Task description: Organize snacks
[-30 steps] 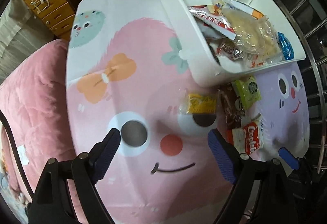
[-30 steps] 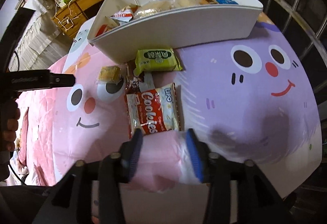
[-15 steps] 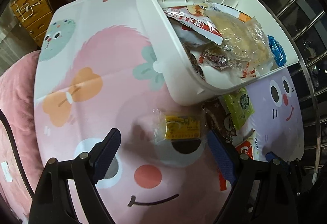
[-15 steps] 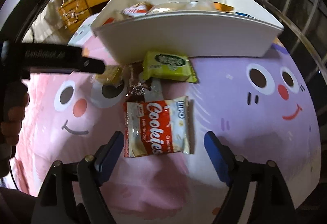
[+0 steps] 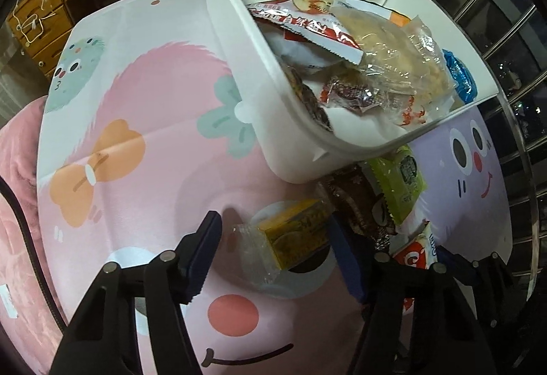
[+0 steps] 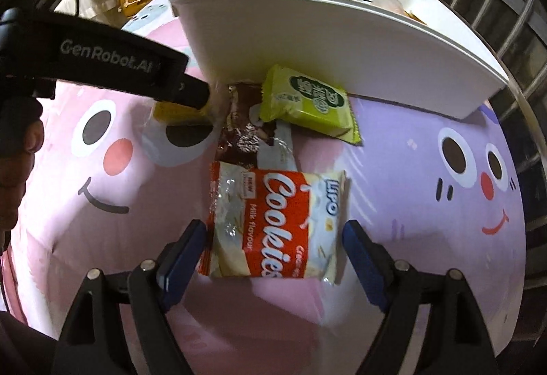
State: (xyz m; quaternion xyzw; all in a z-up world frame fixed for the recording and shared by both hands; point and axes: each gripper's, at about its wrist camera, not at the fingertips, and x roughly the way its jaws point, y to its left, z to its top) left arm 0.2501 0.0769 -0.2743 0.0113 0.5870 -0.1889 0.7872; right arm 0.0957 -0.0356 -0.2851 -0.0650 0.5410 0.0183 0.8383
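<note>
On the cartoon-print tablecloth point(image 5: 143, 149), the left gripper point(image 5: 273, 248) is closing around a yellow snack point(image 5: 294, 234), pads not yet pressing, while the right gripper point(image 6: 273, 251) stands wide open astride the cookies packet point(image 6: 277, 221), with the green packet point(image 6: 307, 103) and the white bin point(image 6: 342, 43) beyond.

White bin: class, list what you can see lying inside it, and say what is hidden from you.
Inside the white bin lie a red-and-white packet, a clear bag of pale biscuits, a small red sweet wrapper and a blue wrapper. Whatever sits beneath this pile is covered.
</note>
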